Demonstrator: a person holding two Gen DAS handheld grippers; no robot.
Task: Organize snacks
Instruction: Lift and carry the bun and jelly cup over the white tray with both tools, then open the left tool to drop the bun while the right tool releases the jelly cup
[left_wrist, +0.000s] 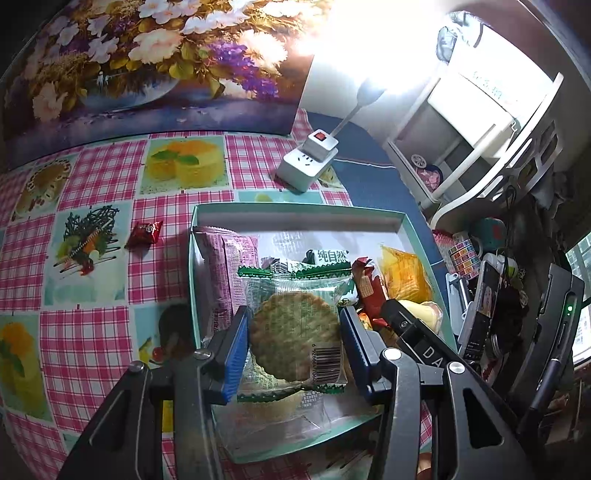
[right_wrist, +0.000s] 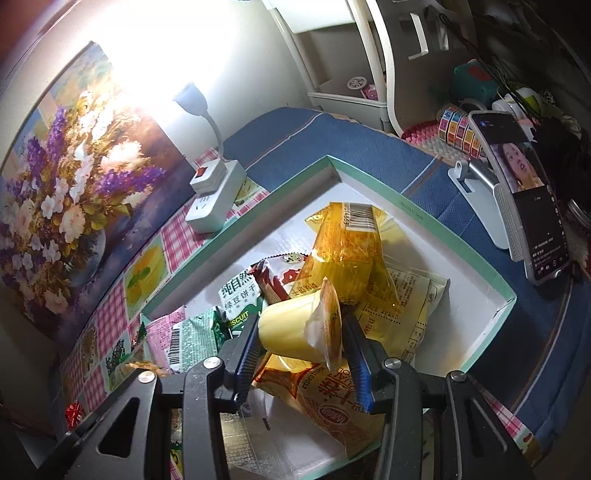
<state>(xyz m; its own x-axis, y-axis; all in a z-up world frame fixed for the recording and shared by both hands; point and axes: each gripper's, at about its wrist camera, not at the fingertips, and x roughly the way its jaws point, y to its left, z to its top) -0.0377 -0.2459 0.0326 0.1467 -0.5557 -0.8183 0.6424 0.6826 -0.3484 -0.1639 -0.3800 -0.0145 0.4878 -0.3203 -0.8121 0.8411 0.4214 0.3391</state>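
Observation:
A teal-rimmed box (left_wrist: 295, 211) (right_wrist: 461, 236) with a white floor holds several snack packets. My left gripper (left_wrist: 295, 349) is shut on a clear, green-edged rice cracker packet (left_wrist: 295, 325), held just above the box's near left part. Beneath it lies another clear packet. My right gripper (right_wrist: 301, 330) is shut on a yellow pudding cup (right_wrist: 291, 328) lying on its side, above orange-yellow packets (right_wrist: 343, 254). A pink packet (left_wrist: 225, 280), a green biscuit packet (left_wrist: 325, 258) and a red packet (left_wrist: 369, 291) lie in the box. One red candy (left_wrist: 144, 234) lies on the checked tablecloth, left of the box.
A white power strip (left_wrist: 306, 162) with a bright gooseneck lamp stands behind the box. A flower painting (left_wrist: 129, 66) leans at the back. At the right, a phone on a stand (right_wrist: 524, 199), colourful tape rolls (right_wrist: 458, 129) and a white shelf (left_wrist: 461, 122).

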